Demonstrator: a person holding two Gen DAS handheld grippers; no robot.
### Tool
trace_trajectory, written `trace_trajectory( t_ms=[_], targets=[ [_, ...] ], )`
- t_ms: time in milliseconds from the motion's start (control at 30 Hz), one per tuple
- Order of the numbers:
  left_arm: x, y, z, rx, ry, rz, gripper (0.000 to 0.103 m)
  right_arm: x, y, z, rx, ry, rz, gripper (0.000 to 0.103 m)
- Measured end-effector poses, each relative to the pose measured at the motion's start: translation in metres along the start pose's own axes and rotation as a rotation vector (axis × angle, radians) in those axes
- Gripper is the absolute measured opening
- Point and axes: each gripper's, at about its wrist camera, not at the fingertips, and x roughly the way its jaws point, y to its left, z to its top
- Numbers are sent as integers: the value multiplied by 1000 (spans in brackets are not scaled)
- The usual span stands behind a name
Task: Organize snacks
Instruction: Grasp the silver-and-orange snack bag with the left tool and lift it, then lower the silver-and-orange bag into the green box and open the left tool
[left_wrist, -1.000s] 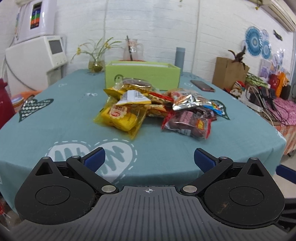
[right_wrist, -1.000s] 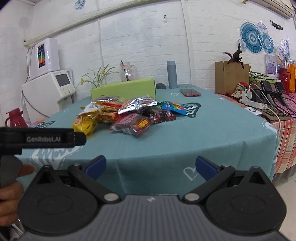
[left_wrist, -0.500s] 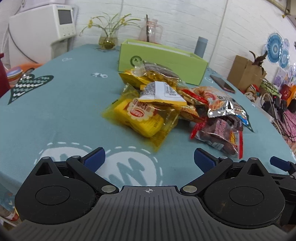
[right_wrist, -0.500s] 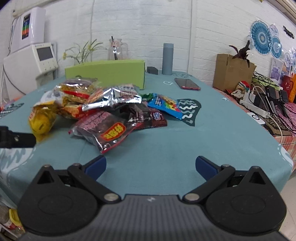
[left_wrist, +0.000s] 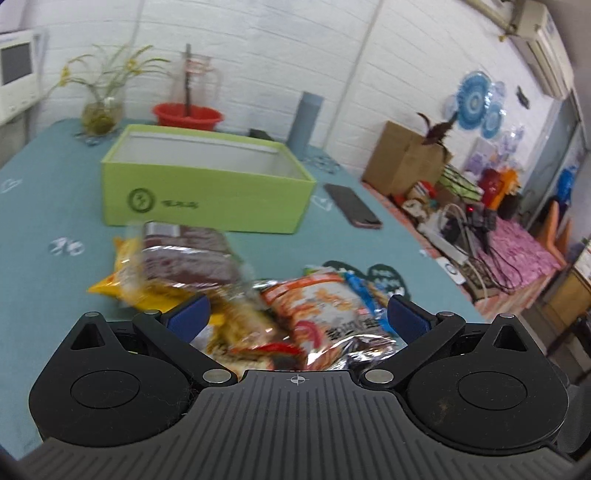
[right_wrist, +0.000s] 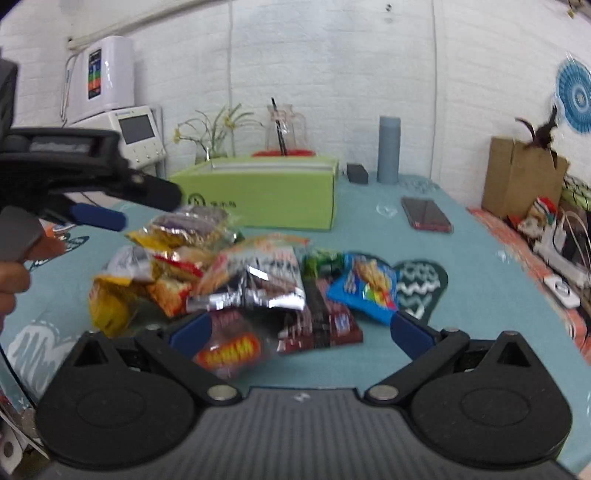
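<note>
A heap of snack packets (left_wrist: 258, 299) lies on the teal tablecloth, in front of an open lime-green box (left_wrist: 207, 184). My left gripper (left_wrist: 295, 317) is open, above the heap, with an orange-and-silver packet (left_wrist: 325, 310) between its fingers. My right gripper (right_wrist: 301, 330) is open at the heap's near edge, over a dark red packet (right_wrist: 229, 347) and a chocolate bar pack (right_wrist: 325, 325). The heap (right_wrist: 221, 273), the box (right_wrist: 266, 192) and the left gripper's body (right_wrist: 85, 181) show in the right wrist view.
A phone (left_wrist: 351, 210) lies right of the box. A grey cylinder (left_wrist: 306, 122), a glass jug, a red bowl (left_wrist: 188, 114) and a plant vase (left_wrist: 101, 114) stand behind it. A cardboard box (left_wrist: 402, 162) and cables sit beyond the table's right edge.
Both grippers have moved forward and up over the heap. The left one now hangs above the packets and looks down into the green box. Both stay open.
</note>
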Motion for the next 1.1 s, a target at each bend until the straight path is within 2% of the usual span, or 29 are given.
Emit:
trace_trajectory(
  t_ms=[100, 233, 333, 367, 400, 433, 467, 533, 600, 733, 833, 967, 1100],
  targets=[
    [32, -4, 13, 1, 84, -44, 91, 21, 5, 11, -57, 19, 40, 102],
    [66, 1, 11, -10, 178, -24, 85, 51, 5, 15, -65, 48, 88, 102],
    [75, 3, 8, 12, 188, -31, 80, 72, 4, 14, -56, 71, 131, 98],
    [78, 2, 7, 22, 197, -34, 77, 78, 2, 13, -44, 87, 147, 95],
    [81, 0, 6, 35, 211, -44, 68, 85, 1, 11, -25, 107, 173, 71],
    [85, -1, 5, 52, 226, -59, 58, 87, 0, 11, -16, 103, 196, 71],
    [88, -1, 4, 65, 232, -67, 56, 88, 0, 13, -13, 108, 196, 69],
    [89, 0, 5, 66, 227, -95, 44, 91, -1, 18, -18, 113, 193, 67],
    [86, 1, 12, 52, 218, -103, 39, 93, -5, 25, 3, 111, 205, 66],
    [80, 0, 43, 68, 157, -119, 39, 94, -8, 56, -36, 53, 196, 66],
    [81, 0, 77, 88, 104, -102, 41, 106, -8, 87, -81, 8, 192, 66],
    [104, 10, 132, 109, 40, -53, 43, 150, -8, 137, -132, -28, 188, 66],
    [147, 32, 174, 105, 33, -8, 43, 210, -14, 171, -129, 1, 191, 66]
  ],
)
